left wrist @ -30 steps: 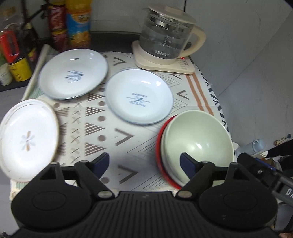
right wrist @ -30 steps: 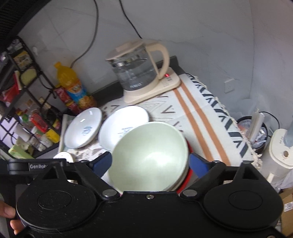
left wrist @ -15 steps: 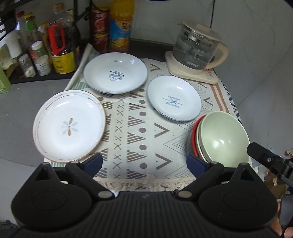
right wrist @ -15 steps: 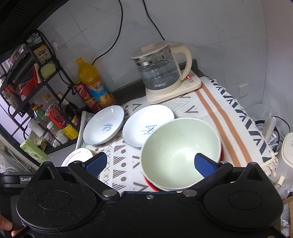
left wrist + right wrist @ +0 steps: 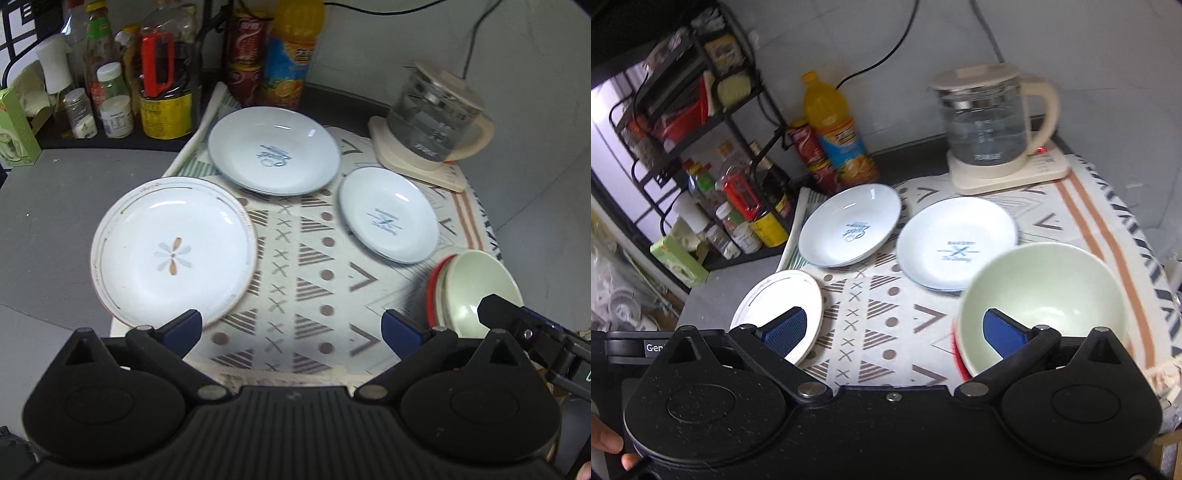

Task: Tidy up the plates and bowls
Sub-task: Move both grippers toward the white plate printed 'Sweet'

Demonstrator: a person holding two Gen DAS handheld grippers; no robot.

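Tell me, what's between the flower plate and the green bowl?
Only bare patterned cloth. The left wrist view shows nothing lying between the flower plate and the green bowl.

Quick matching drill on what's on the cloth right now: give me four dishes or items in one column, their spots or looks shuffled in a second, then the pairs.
1. flower plate
2. green bowl
3. X plate
4. kettle

A. on a cream base at the back
B. hangs over the cloth's left edge
C. top of a stack with a red rim below
D. between the kettle and the bowl stack

Pairs: 1-B, 2-C, 3-D, 4-A
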